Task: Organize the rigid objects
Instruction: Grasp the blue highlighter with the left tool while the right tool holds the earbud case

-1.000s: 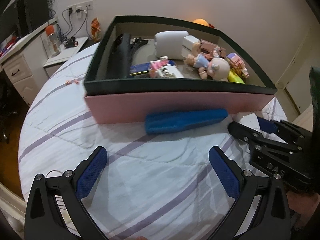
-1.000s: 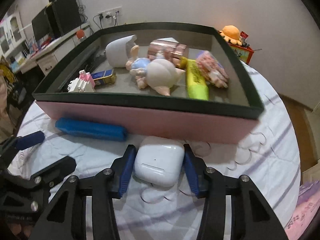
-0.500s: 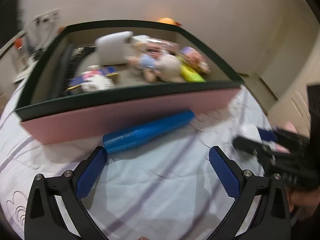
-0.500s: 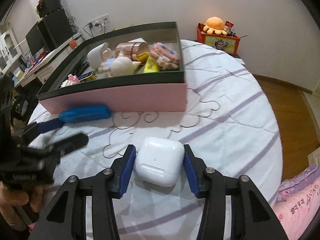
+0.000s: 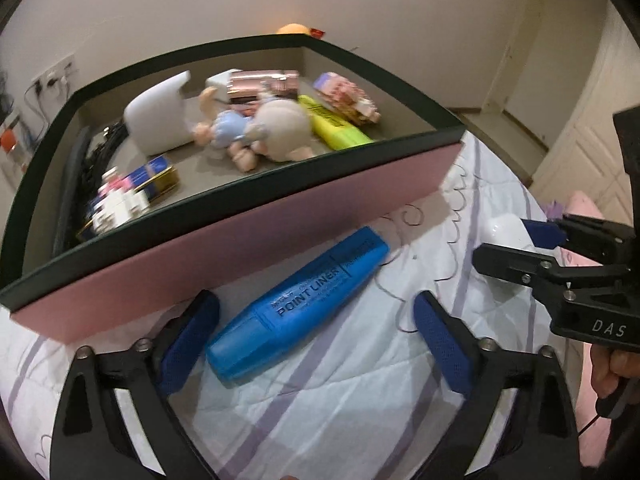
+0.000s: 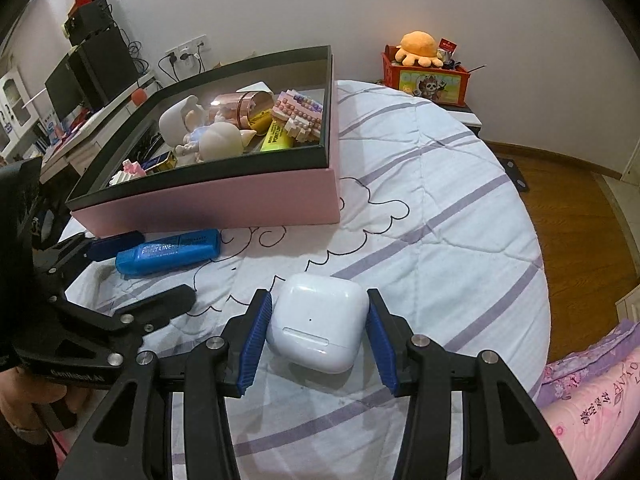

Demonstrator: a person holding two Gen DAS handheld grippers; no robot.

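Most items already lie in the pink box point(image 6: 224, 204): a pig figurine, a yellow highlighter, brick models. Two remain on the quilt. My left gripper point(image 5: 316, 338), spread wide, straddles the blue highlighter point(image 5: 298, 304) beside the box. My right gripper point(image 6: 318, 338) brackets the white earbud case point(image 6: 318, 326); whether it pinches, I cannot tell. Only the left view reads "POINT LINER".
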